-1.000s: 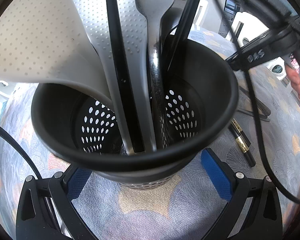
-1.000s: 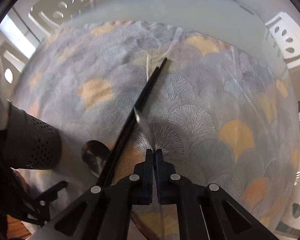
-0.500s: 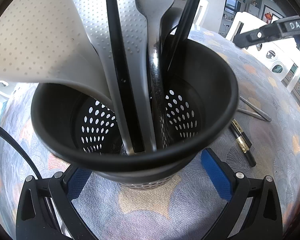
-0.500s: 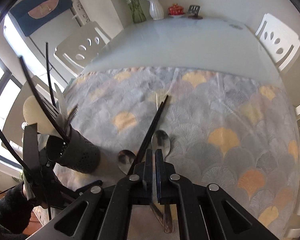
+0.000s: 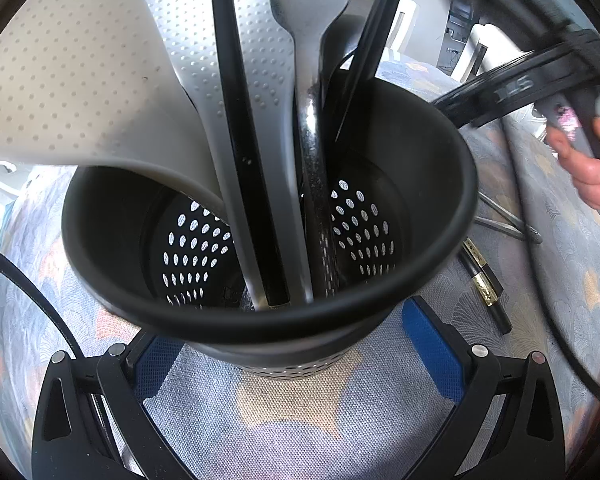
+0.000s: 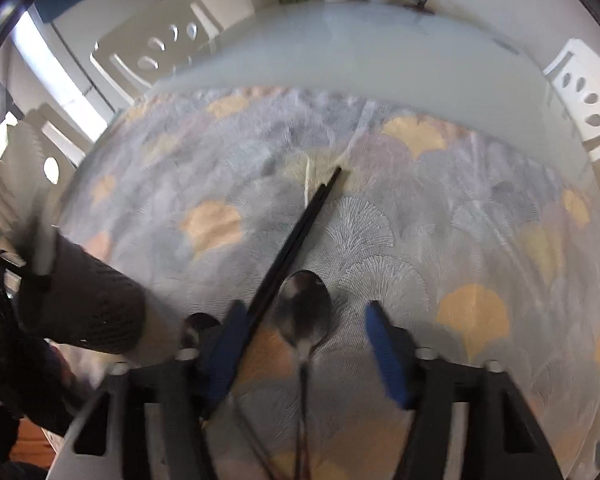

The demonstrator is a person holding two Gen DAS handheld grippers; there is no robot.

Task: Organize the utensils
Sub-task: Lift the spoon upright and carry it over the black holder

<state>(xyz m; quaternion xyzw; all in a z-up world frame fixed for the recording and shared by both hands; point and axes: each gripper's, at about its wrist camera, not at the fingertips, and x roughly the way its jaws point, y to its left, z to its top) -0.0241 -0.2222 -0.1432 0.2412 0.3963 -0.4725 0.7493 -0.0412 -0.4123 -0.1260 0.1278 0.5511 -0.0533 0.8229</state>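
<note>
Utensil holder (image 5: 440,168) seemingly between tongs (image 5: 296,364)

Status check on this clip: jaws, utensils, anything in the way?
Left gripper clamps holder. Right gripper just opened, straddling spoon, not gripping. Black chopsticks cross beside the spoon.

We see the utensil holder (image 5: 440,168) crowded along its far side by a spatula (image 5: 80,80), fork (image 5: 308,20) and chopsticks (image 5: 236,120); its near half stays open. On the desk (image 6: 440,208), cloth right of the spoon (image 6: 304,312) lies bare.

Right gripper (image 6: 306,344) jaws just opened; left gripper (image 5: 296,364) spread wide.
</note>
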